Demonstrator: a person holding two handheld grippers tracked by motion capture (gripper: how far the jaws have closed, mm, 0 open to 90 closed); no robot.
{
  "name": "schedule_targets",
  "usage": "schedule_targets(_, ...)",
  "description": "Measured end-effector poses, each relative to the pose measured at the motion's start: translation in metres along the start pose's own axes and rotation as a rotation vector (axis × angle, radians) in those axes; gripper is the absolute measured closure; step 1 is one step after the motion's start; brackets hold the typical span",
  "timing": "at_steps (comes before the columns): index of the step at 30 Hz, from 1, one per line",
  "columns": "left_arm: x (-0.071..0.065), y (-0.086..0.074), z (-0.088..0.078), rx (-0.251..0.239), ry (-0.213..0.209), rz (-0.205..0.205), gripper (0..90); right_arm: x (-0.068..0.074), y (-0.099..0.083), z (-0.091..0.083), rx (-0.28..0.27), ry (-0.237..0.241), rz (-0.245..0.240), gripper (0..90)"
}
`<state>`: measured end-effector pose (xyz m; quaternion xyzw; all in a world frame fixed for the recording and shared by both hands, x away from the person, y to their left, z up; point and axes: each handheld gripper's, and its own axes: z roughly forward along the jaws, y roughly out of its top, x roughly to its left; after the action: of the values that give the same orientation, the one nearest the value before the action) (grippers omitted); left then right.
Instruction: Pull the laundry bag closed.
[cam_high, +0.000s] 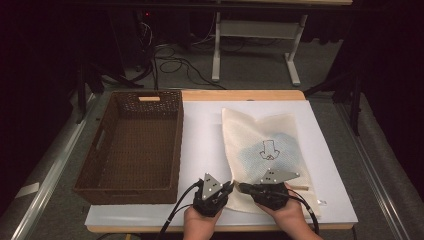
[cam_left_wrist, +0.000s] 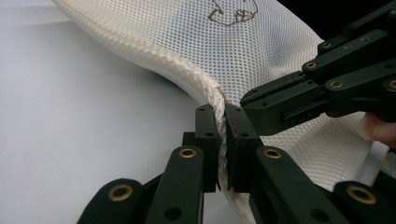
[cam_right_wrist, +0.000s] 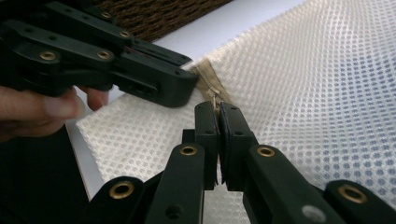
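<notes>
High view, from the left: a brown wicker basket (cam_high: 131, 150) sits on the white board (cam_high: 205, 135), open side up, a cut-out handle in its far wall. Just right of it lies a cream mesh bag (cam_high: 265, 150), flat on the board with something pale blue showing through the weave and a small dark line drawing on its face; I can't read any lettering on it. Beyond the table a pale metal stand (cam_high: 257, 45) and loose cables (cam_high: 175, 65) rest on the grey floor, well apart from the work. At the bag's near left corner the left gripper (cam_high: 227, 189) and right gripper (cam_high: 241, 188) meet nose to nose, nothing between them and the basket but bare board. Left gripper view shows the left gripper (cam_left_wrist: 223, 119) clenched on the bag's (cam_left_wrist: 243, 51) corded edge, which it lifts slightly off the board, with the other gripper's black links crossing close at the right. Right gripper view shows the right gripper (cam_right_wrist: 218, 112) pinched on what looks like the zip pull at the end of the tan zip tape (cam_right_wrist: 208, 77), the bag (cam_right_wrist: 317, 93) spreading to the right.
</notes>
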<state>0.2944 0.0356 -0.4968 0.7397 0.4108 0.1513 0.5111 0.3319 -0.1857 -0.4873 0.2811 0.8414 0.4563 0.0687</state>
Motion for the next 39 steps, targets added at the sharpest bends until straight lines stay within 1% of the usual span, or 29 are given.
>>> schedule_targets(2, 0.002, 0.001, -0.002, -0.002, -0.006, -0.002, 85.7, 0.0, 0.0, -0.001, 0.0, -0.006, 0.007, 88.2)
schedule_targets(4, 0.002, 0.001, -0.003, 0.002, -0.007, -0.01, 85.6, -0.001, 0.0, -0.001, 0.003, -0.004, 0.002, 88.2)
schedule_targets(6, 0.001, 0.0, -0.002, 0.005, -0.005, -0.007, 85.6, 0.0, 0.0, -0.001, 0.005, -0.011, -0.006, 88.2)
schedule_targets(7, 0.001, 0.0, -0.002, 0.005, -0.004, -0.007, 85.6, 0.0, 0.0, 0.0, 0.007, -0.009, -0.001, 88.2)
schedule_targets(10, 0.001, 0.0, -0.001, 0.015, -0.002, -0.002, 85.7, -0.001, 0.0, 0.0, 0.007, -0.009, -0.006, 88.2)
schedule_targets(12, 0.0, 0.0, 0.0, 0.025, 0.003, -0.004, 85.8, -0.003, -0.001, 0.002, 0.017, -0.007, -0.006, 88.2)
schedule_targets(14, -0.001, 0.0, 0.0, 0.027, 0.006, 0.001, 86.0, -0.004, -0.002, 0.003, 0.026, -0.007, 0.002, 88.2)
schedule_targets(19, -0.001, 0.002, -0.003, 0.009, 0.009, 0.001, 86.5, -0.004, -0.001, 0.002, 0.02, -0.015, 0.001, 88.2)
schedule_targets(22, -0.001, 0.001, -0.003, 0.013, 0.012, 0.008, 86.5, -0.005, -0.001, 0.002, 0.024, -0.016, 0.003, 88.2)
schedule_targets(25, -0.001, 0.002, -0.004, 0.01, 0.009, 0.003, 86.8, -0.005, -0.002, 0.002, 0.027, -0.021, 0.005, 88.3)
schedule_targets(26, 0.001, 0.004, -0.008, -0.008, 0.017, -0.003, 86.8, -0.006, -0.002, 0.002, 0.025, -0.02, 0.007, 88.3)
schedule_targets(27, 0.002, 0.004, -0.009, -0.017, 0.021, -0.01, 86.8, -0.01, -0.003, 0.002, 0.043, -0.055, 0.014, 88.3)
schedule_targets(28, 0.004, 0.005, -0.011, -0.023, 0.022, -0.015, 86.8, -0.012, -0.004, 0.001, 0.049, -0.061, 0.019, 88.3)
schedule_targets(29, 0.005, 0.005, -0.012, -0.024, 0.018, -0.017, 86.8, -0.016, -0.006, -0.001, 0.043, -0.058, 0.023, 88.3)
schedule_targets(30, 0.006, 0.005, -0.012, -0.017, 0.009, -0.015, 86.7, -0.017, -0.006, -0.002, 0.044, -0.057, 0.028, 88.2)
schedule_targets(31, 0.005, 0.004, -0.012, -0.014, 0.012, -0.009, 86.6, -0.019, -0.007, -0.004, 0.046, -0.054, 0.027, 88.2)
schedule_targets(33, 0.005, 0.003, -0.01, -0.004, 0.012, -0.012, 86.4, -0.018, -0.007, -0.005, 0.05, -0.056, 0.02, 88.1)
schedule_targets(36, 0.007, 0.001, -0.009, 0.009, 0.022, -0.011, 86.2, -0.019, -0.009, -0.006, 0.063, -0.061, 0.014, 88.1)
schedule_targets(38, 0.009, 0.0, -0.008, 0.014, 0.02, -0.024, 86.1, -0.022, -0.01, -0.009, 0.065, -0.07, 0.017, 88.1)
schedule_targets(39, 0.01, -0.001, -0.007, 0.025, 0.015, -0.029, 86.1, -0.024, -0.011, -0.011, 0.065, -0.072, 0.022, 88.1)
